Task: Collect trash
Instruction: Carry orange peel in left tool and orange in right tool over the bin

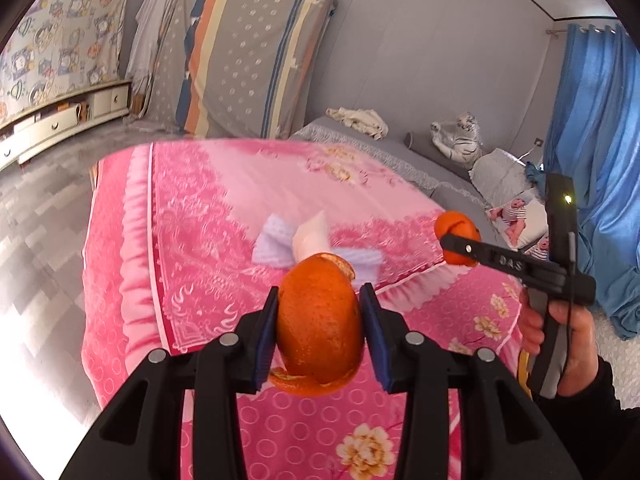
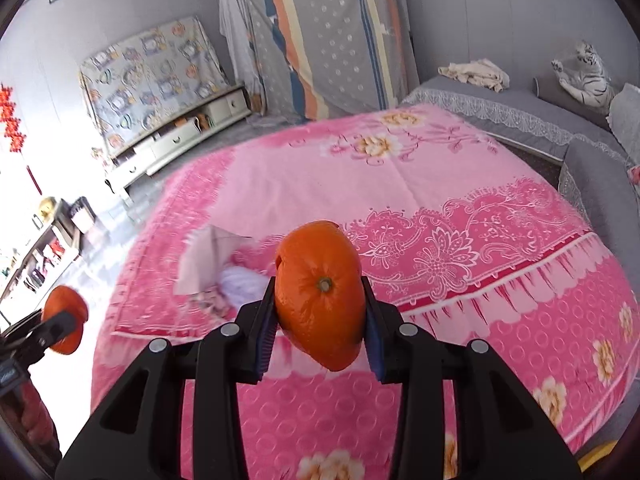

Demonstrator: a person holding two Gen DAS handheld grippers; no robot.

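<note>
My left gripper (image 1: 319,330) is shut on a curled piece of orange peel (image 1: 318,320), held above the pink flowered bedspread (image 1: 224,184). My right gripper (image 2: 319,322) is shut on a second piece of orange peel (image 2: 320,292) with its stem end facing the camera. In the left wrist view the right gripper (image 1: 456,244) shows at the right edge with its peel (image 1: 456,226), a hand around its handle. The left gripper's peel (image 2: 66,316) shows at the far left of the right wrist view. On the bed lie a crumpled lilac tissue (image 1: 272,246) and a pale pink wrapper (image 1: 310,238), also seen as tissue (image 2: 244,284) and wrapper (image 2: 204,260).
A grey sofa (image 1: 400,148) with a white tiger toy (image 1: 460,140) and a cream cloth (image 1: 356,120) stands behind the bed. A covered mattress (image 1: 248,56) leans on the wall. A low cream cabinet (image 1: 68,116) lines the left wall. Blue curtains (image 1: 592,160) hang at right.
</note>
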